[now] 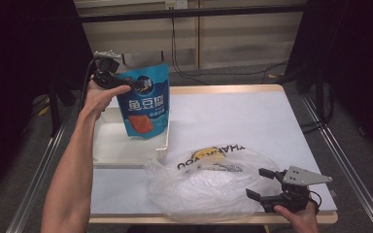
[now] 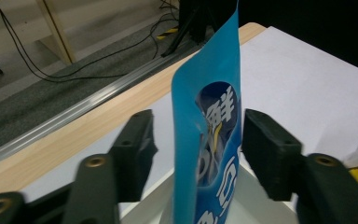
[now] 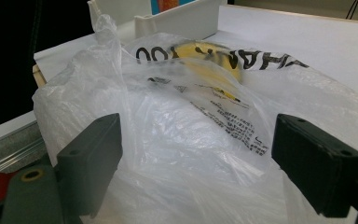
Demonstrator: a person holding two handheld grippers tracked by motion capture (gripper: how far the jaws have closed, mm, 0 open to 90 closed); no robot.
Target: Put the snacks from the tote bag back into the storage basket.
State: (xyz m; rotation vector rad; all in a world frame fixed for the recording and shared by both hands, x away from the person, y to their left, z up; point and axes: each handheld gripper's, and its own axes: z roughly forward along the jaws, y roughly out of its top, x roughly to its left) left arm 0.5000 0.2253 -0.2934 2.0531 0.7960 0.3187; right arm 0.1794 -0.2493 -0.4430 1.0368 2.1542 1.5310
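1. Pouch (image 1: 144, 102), blue, hangs upright over the white tray (image 1: 108, 145), its top edge between the jaws of the left gripper (image 1: 135, 85).
2. Left gripper's jaws stand apart, pads clear of the pouch on both sides.
3. Right gripper (image 1: 260, 183) rests near the table's (image 1: 233, 111) front edge, jaws wide open, beside the plastic bag (image 1: 209, 187).

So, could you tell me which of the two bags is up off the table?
The blue snack pouch, upright between the left gripper jaws above the white tray; the clear plastic bag lies on the table.
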